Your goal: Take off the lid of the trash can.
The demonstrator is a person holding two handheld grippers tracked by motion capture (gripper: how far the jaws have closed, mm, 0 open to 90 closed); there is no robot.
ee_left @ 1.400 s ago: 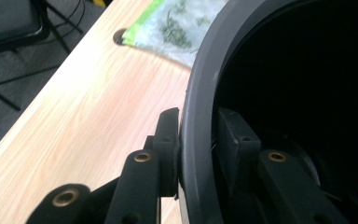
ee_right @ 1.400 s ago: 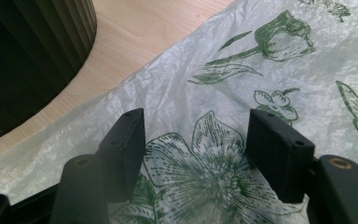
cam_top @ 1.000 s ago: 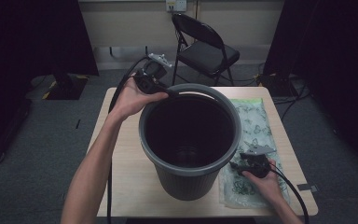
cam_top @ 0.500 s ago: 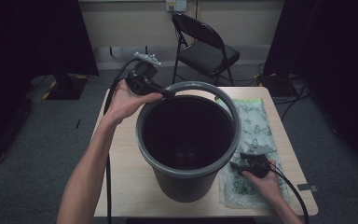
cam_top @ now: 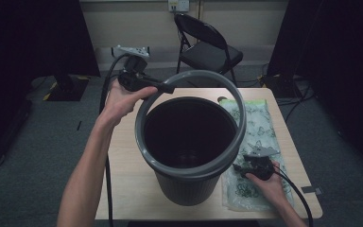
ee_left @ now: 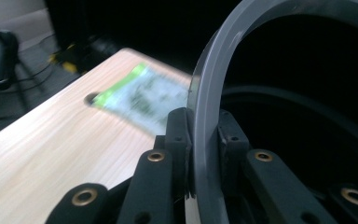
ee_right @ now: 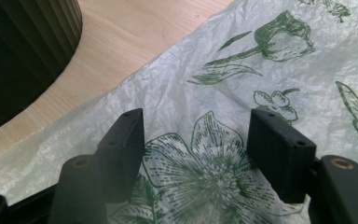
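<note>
At centre frame in the high view, a dark bin (cam_top: pixel 189 156) stands on the table (cam_top: pixel 123 161), and a grey ring (cam_top: pixel 194 78) sits tilted over its mouth: the upper side of the ring is lifted clear of the bin's top, the lower side lies down around the near edge. The left gripper (cam_top: pixel 168 87) comes in from the upper left and pinches the ring at its upper left arc. From the left gripper view the jaws are closed narrow on the ring (ee_left: pixel 205 116), one on each face of the band, with the bin's dark opening (ee_left: pixel 298 135) to the right and the tabletop (ee_left: pixel 51 140) to the left.

At lower right of the high view the right gripper (cam_top: pixel 238 168) rests low on a printed bag (cam_top: pixel 257 123), just beside the bin's wall and apart from it. In the right gripper view its jaws stand wide apart (ee_right: pixel 196 149) over the bag (ee_right: pixel 205 93), holding nothing; whether they touch the film I cannot tell. The bin's ribbed wall (ee_right: pixel 23 51) fills the upper left corner there.

The bag runs along the table's right edge, nearly to its near and far corners. Bare tabletop lies open at the left of the bin and in a narrow strip below it. A folding chair (cam_top: pixel 208 45) stands beyond the table's far edge.
</note>
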